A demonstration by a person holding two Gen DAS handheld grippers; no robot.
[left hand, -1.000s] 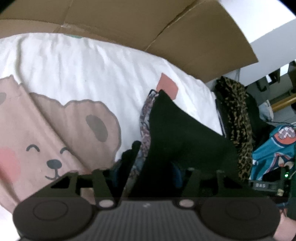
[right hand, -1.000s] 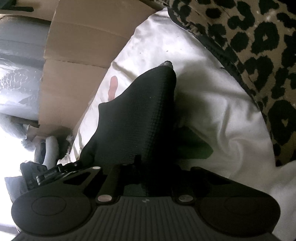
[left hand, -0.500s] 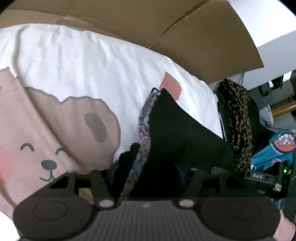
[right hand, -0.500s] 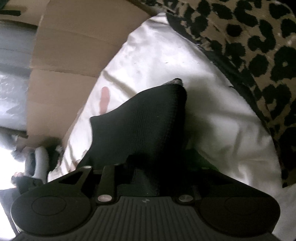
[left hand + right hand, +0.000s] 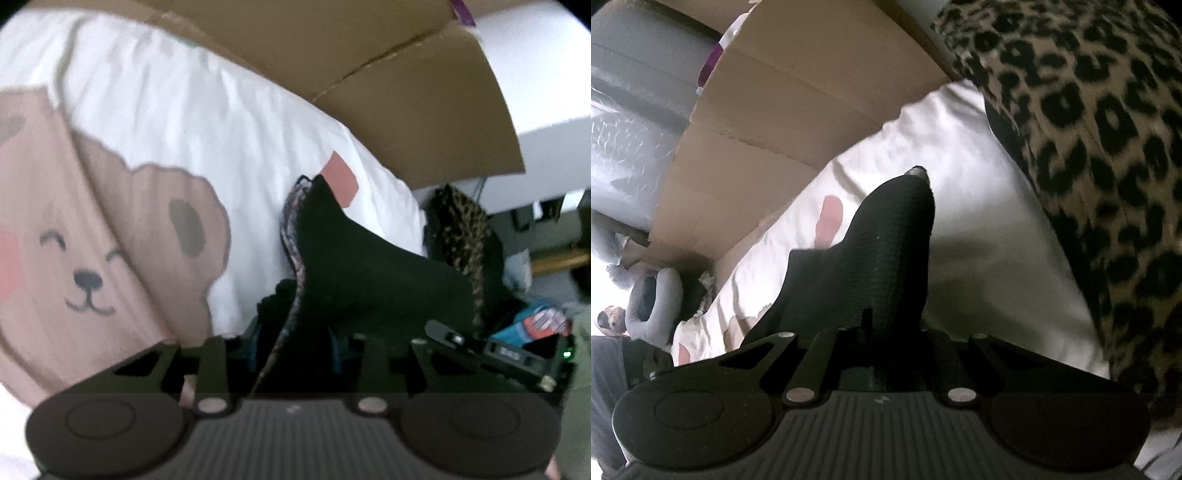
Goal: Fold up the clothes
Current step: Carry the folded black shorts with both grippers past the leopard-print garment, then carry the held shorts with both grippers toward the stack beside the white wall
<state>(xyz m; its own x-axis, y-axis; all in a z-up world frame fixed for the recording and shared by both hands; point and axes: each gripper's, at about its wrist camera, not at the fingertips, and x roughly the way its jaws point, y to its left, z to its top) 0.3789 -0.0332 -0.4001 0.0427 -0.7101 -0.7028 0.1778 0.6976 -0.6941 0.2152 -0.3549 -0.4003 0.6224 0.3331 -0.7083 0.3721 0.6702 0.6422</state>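
A black garment with a patterned lining rises in a peak above the white bear-print sheet. My left gripper has a bunched edge of it between its blue pads, and the jaws are closing on it. In the right wrist view the same black garment runs up from my right gripper, whose jaws are closing tight on the cloth. The right gripper's body shows low on the right of the left wrist view, at the garment's other end.
Cardboard stands along the far side of the bed, also cardboard in the right wrist view. A leopard-print garment lies beside the sheet on the right. A teal garment lies beyond it. Grey slippers sit off the bed.
The right gripper has risen with the black cloth, briefly loosened and closed again. The left jaws have narrowed on the cloth, and both views have rolled a little.
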